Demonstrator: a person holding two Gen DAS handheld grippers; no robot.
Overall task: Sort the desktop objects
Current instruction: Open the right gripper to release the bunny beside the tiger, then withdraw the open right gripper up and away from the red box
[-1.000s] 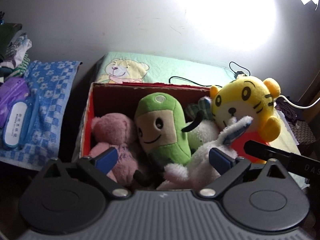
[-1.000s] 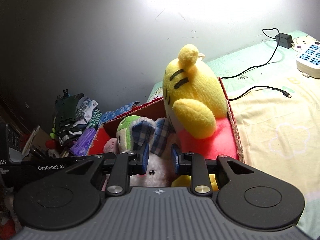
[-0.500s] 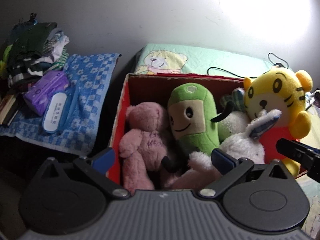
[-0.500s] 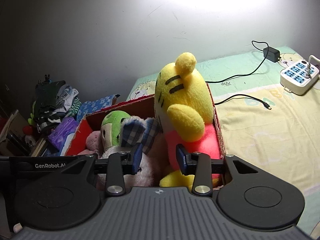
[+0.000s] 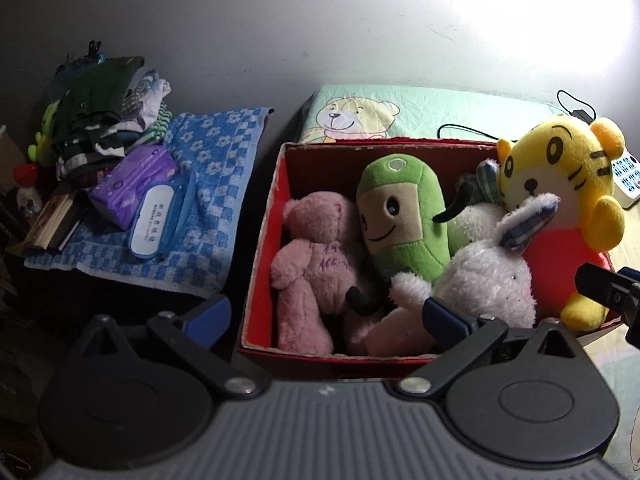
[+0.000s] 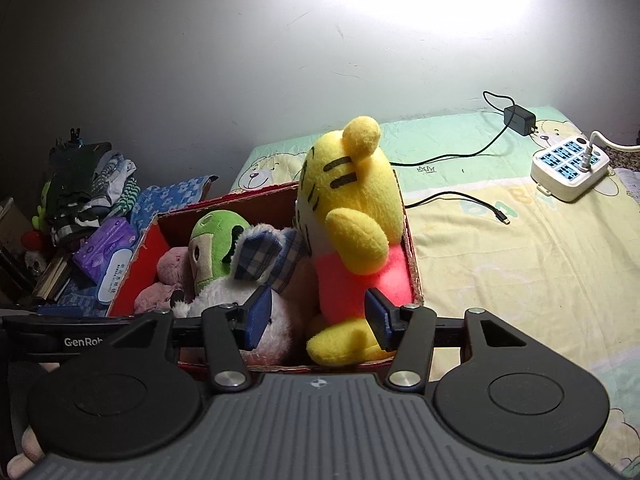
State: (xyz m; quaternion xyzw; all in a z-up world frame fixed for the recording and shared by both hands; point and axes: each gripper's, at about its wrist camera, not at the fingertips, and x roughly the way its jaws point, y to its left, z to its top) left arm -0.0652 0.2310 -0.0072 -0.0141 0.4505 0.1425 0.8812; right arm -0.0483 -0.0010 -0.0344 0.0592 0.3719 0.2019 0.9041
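I am holding my right tool [image 6: 316, 322] open, with nothing between its blue pads. It is hanging just near the front edge of the red box [image 6: 414, 256]. The yellow tiger toy [image 6: 352, 216] is sitting upright at the right end of the box, straight ahead of this tool, with its foot poking up between the two pads. Its long way is going up and down. My left tool [image 5: 326, 318] is wide open and empty too, farther left, facing the pink bear [image 5: 316, 256] and the green toy [image 5: 400, 216]. The white bunny [image 5: 486, 276] is leaning on the tiger. I think my right tool is nearer to the tiger.
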